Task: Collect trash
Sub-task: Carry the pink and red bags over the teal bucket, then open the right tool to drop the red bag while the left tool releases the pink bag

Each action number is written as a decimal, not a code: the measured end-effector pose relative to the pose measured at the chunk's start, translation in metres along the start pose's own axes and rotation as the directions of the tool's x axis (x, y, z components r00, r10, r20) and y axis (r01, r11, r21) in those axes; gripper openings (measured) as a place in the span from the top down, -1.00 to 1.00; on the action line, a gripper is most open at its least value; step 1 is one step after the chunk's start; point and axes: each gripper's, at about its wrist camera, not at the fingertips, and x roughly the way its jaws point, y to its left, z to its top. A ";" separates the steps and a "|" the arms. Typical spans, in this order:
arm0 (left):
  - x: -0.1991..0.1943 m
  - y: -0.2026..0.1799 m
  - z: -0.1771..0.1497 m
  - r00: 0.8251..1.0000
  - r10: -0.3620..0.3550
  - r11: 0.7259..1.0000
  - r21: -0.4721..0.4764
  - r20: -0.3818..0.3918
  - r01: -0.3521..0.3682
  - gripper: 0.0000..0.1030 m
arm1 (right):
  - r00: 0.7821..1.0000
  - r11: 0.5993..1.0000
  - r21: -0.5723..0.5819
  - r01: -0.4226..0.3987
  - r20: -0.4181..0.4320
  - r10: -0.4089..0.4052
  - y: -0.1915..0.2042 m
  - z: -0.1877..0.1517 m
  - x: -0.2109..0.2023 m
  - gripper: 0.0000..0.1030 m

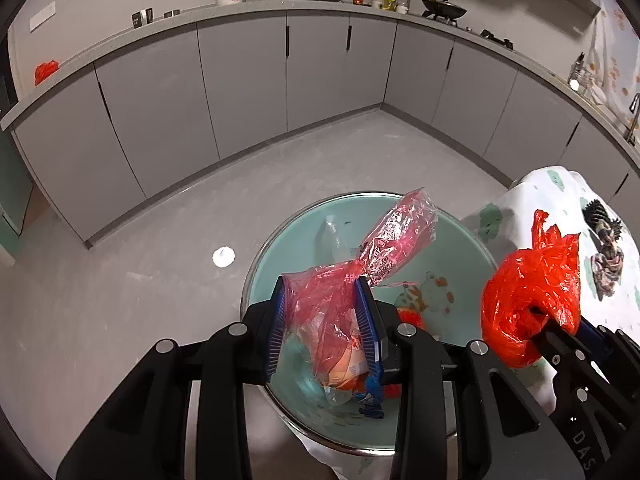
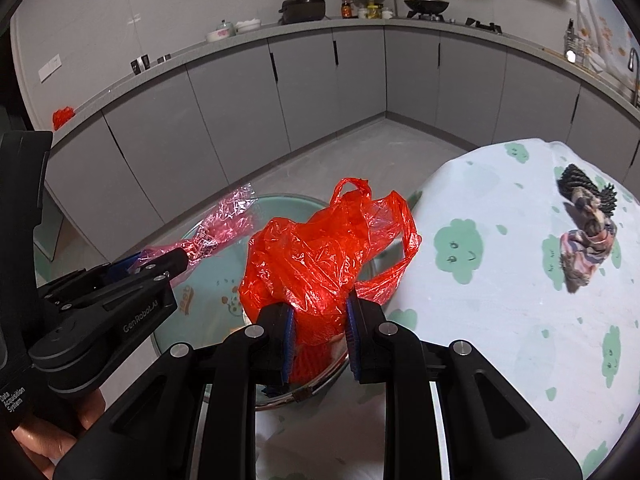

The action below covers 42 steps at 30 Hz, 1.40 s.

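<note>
My left gripper (image 1: 320, 284) is shut on a pink see-through plastic bag (image 1: 396, 236), whose twisted top sticks out past the blue pads. It hangs over a teal basin (image 1: 280, 248) with a metal rim. In the basin lie a clear bottle (image 1: 334, 240) and orange and blue wrappers. My right gripper (image 2: 320, 304) is shut on a crumpled red plastic bag (image 2: 316, 248), held above the basin's (image 2: 200, 304) right edge. The left gripper (image 2: 176, 260) with the pink bag (image 2: 228, 220) shows at the left of the right wrist view. The left wrist view has the right gripper (image 1: 536, 314) and red bag (image 1: 528, 288) at its right.
A table under a white cloth with green clouds (image 2: 500, 320) stands right of the basin, with a knotted rope toy (image 2: 588, 232) on it. Grey kitchen cabinets run along the far walls. Another red bag (image 1: 46, 72) lies on the counter, and a white disc (image 1: 223, 257) on the floor.
</note>
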 end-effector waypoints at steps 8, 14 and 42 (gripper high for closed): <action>0.016 0.005 -0.001 0.999 0.020 1.000 -0.016 -0.028 -0.021 0.34 | 0.999 1.000 -0.002 -0.011 -0.053 0.011 0.000 -0.001 0.023 0.56; 0.024 0.004 -0.001 0.999 0.026 0.999 -0.026 -0.045 -0.027 0.34 | 0.996 1.000 -0.006 -0.029 -0.085 0.029 0.002 -0.003 0.035 0.53; 0.022 0.003 -0.001 0.998 0.032 0.999 -0.032 -0.048 -0.034 0.34 | 0.997 0.998 -0.039 -0.056 -0.062 0.054 0.002 -0.002 0.030 -0.24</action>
